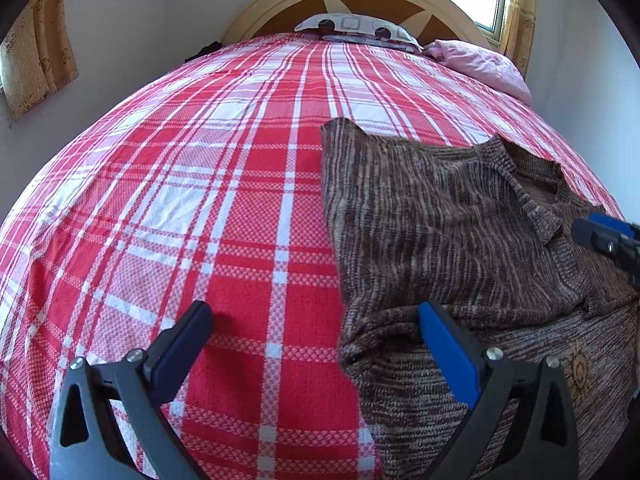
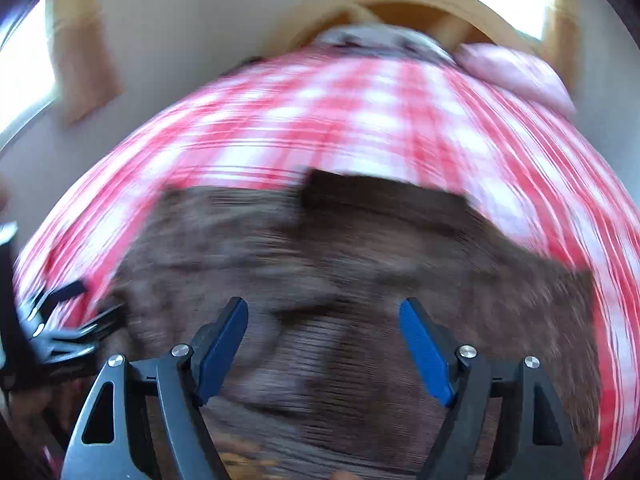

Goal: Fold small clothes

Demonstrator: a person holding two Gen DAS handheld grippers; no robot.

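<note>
While the sweater (image 1: 460, 216) lies partly folded at right on the plaid bed (image 1: 180, 184), left gripper (image 1: 316, 314) and right gripper (image 2: 322, 308) both gape, holding nothing.

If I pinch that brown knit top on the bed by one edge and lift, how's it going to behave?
The brown knit top will probably droop and hang floppy: it already lies in soft folds with one layer turned over another. Its ribbed knit looks grippy, so it likely won't slide between the fingers, but may drag on the woven plaid bedspread. It seems light for its spread, and the loose collar may flop open.
</note>
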